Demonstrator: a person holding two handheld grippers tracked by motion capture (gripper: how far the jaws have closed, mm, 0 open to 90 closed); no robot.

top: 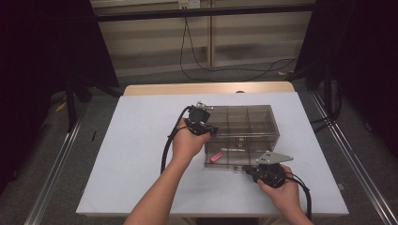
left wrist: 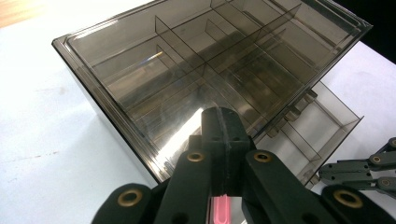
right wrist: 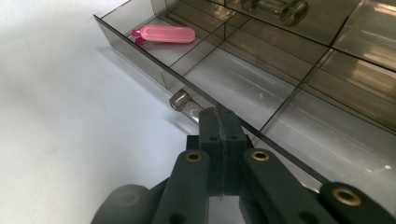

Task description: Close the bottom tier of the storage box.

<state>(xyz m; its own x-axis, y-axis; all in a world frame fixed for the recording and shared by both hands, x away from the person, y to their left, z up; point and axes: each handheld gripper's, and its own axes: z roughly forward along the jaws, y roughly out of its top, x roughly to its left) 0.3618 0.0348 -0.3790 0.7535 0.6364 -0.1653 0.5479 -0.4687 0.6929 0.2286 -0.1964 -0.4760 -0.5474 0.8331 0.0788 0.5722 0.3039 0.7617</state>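
The left hand (top: 187, 143) comes in from the near edge with the forearm stretched far forward, and it holds the left gripper (top: 201, 123) raised and pointing to the far right. Its two jaws are pressed fully together. The right hand (top: 280, 187) stays near, at the right side, and holds the right gripper (top: 253, 169) low, pointing left. Its jaws are also pressed together.

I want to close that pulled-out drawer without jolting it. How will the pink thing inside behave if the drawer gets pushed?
The pink item looks small and light, so it will probably slide on the drawer's smooth, glossy plastic floor. Its rounded, elongated shape suggests it might roll sideways. The low compartment walls around it should likely keep it in place.
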